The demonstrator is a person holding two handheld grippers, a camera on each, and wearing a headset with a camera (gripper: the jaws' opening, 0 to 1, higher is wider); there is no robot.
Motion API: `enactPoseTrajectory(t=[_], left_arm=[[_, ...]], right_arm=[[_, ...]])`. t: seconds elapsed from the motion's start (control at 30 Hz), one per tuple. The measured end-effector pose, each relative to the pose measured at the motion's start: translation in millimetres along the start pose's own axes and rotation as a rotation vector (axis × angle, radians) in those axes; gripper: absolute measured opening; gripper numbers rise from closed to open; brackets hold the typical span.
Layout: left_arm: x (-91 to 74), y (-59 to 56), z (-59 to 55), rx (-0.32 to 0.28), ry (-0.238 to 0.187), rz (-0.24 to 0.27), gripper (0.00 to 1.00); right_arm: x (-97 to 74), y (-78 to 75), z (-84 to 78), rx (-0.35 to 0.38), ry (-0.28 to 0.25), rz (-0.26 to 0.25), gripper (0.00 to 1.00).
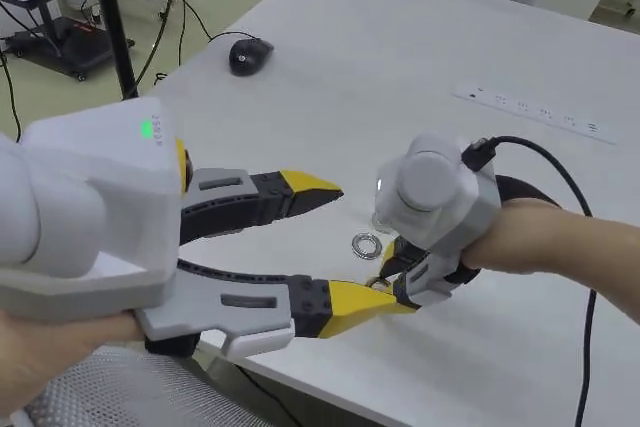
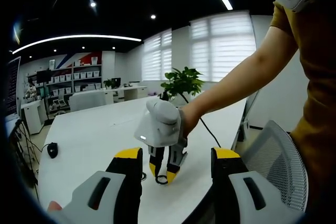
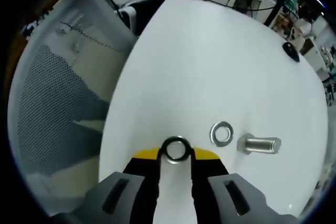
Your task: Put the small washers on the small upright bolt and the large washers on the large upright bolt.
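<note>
Pinching a washer (image 3: 164, 149) edge-on between its yellow tips, my right gripper (image 3: 175, 153) points down at the white table (image 3: 210, 66), jaws drawn in close on the ring so that its hole faces the camera. Just past those tips and a little to the right, a second washer (image 3: 213, 134) lies flat on the table, and right beside that, further to the right, is a bolt (image 3: 260, 144) with its head toward the washer and its threaded shaft pointing away; through the fisheye I cannot tell whether it stands truly upright, nor which of the two bolt sizes it is. My left gripper (image 2: 177, 157) is held low and level at the near edge of the table with its jaws spread wide and nothing between them. It looks across at the right gripper, which hangs in the gap between its tips with the ring at the bottom. In the head view the loose washer sits between my two grippers. Well beyond them a dark mouse (image 1: 250, 55) lies to the left and a white power strip (image 1: 530, 109) to the right. A black cable (image 1: 560, 172) arcs up from my right gripper.
</note>
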State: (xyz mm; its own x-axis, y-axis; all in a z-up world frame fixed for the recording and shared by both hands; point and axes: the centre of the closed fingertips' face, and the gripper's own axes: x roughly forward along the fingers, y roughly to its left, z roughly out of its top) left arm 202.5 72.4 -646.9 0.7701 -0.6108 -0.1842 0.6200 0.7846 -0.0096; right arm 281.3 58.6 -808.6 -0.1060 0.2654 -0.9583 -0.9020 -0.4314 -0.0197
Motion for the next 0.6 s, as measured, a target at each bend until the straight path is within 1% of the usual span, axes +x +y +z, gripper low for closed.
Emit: enactPoseTrajectory(t=[0.17,0.3,0.4,0.43,0.5,0.53,0.6], left_arm=[[2.6,-0.3,0.6,0.002,-0.001,-0.007,0.51],[4.4,-0.4,0.7,0.002,0.000,-0.012,0.51],[5.5,-0.2,1.0,0.001,-0.003,-0.011,0.51],[6.0,-0.3,0.5,-0.003,-0.003,-0.013,0.51],[6.8,-0.4,-0.2,-0.002,-0.001,-0.013,0.51],[7.4,-0.5,-0.8,-0.002,0.002,-0.015,0.51],[8.5,-0.4,-0.8,-0.006,0.001,-0.015,0.51]], right_arm=[[-18.8,-15.0,-5.1,0.006,0.001,-0.032,0.22],[-34.9,-35.2,-8.5,0.019,-0.001,-0.071,0.22],[-44.3,-51.7,-7.8,0.035,-0.009,-0.094,0.22],[-47.0,-53.9,-6.7,0.036,-0.008,-0.100,0.22],[-50.1,-64.0,-4.4,0.035,-0.009,-0.110,0.22],[-52.6,-71.3,-2.8,0.035,-0.011,-0.120,0.22],[-56.8,-77.5,-0.9,0.034,-0.011,-0.131,0.22]])
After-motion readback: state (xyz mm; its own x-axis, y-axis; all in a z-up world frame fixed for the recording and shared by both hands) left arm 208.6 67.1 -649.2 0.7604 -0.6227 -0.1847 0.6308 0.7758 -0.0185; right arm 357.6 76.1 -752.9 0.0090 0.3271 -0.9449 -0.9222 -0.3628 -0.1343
